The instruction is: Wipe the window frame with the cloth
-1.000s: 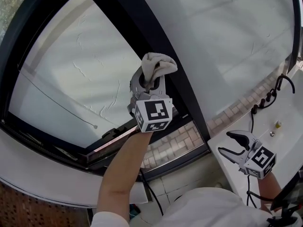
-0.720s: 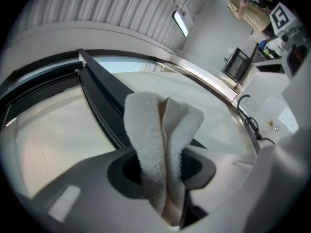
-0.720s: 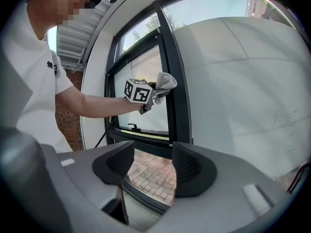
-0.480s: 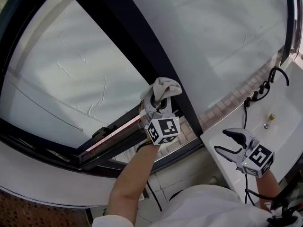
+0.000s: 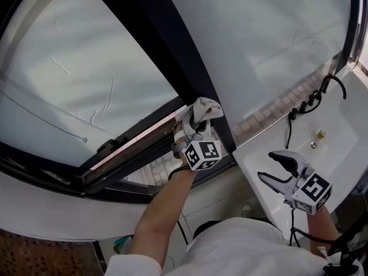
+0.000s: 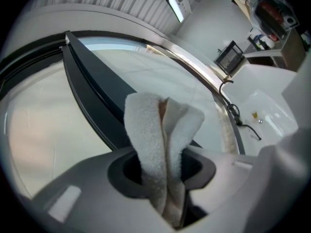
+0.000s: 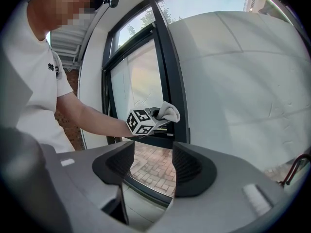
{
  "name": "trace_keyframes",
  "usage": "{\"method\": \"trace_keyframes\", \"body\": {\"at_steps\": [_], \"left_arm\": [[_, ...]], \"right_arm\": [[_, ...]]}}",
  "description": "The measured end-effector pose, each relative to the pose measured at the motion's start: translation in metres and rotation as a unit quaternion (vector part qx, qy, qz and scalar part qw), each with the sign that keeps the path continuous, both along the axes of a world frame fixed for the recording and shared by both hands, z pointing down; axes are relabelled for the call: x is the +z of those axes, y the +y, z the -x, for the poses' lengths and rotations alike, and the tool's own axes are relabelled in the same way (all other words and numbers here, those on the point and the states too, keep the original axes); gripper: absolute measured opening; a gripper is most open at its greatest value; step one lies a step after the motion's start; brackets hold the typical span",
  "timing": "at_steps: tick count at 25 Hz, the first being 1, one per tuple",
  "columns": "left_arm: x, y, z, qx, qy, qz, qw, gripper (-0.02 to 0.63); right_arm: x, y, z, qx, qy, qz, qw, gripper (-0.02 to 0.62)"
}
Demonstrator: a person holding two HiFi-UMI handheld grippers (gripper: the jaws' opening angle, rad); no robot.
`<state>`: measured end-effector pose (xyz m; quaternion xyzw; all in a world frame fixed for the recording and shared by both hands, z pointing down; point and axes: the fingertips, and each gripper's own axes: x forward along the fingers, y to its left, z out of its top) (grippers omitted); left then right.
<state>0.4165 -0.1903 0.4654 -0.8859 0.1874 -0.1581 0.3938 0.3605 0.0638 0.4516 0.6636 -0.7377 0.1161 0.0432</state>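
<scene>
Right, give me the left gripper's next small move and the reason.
Probably slide the cloth sideways along the bottom rail. The left gripper is shut on it, at the spot where the dark upright meets that rail, so the upright has no length left below. The right gripper hangs open, empty.

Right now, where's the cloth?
Centre of the head view: the cloth is clamped in the left gripper, at the foot of the dark frame post.
</scene>
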Motion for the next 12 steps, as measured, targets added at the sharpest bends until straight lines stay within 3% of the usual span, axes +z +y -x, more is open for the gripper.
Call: {"method": "trace_keyframes", "body": {"at_steps": [8,12], "left_arm": [[0.067,0.005,-0.001,-0.020,-0.042,0.047,0.9978,0.138],[0.083,0.011,-0.003,-0.021,-0.050,0.040,0.9977,0.143]], "right_arm": [[0.009,0.016,0.003,0.004,-0.004,0.028,1.000,0.247],[0.016,0.022,0.003,0.008,-0.008,0.035,0.999,0.247]]}}
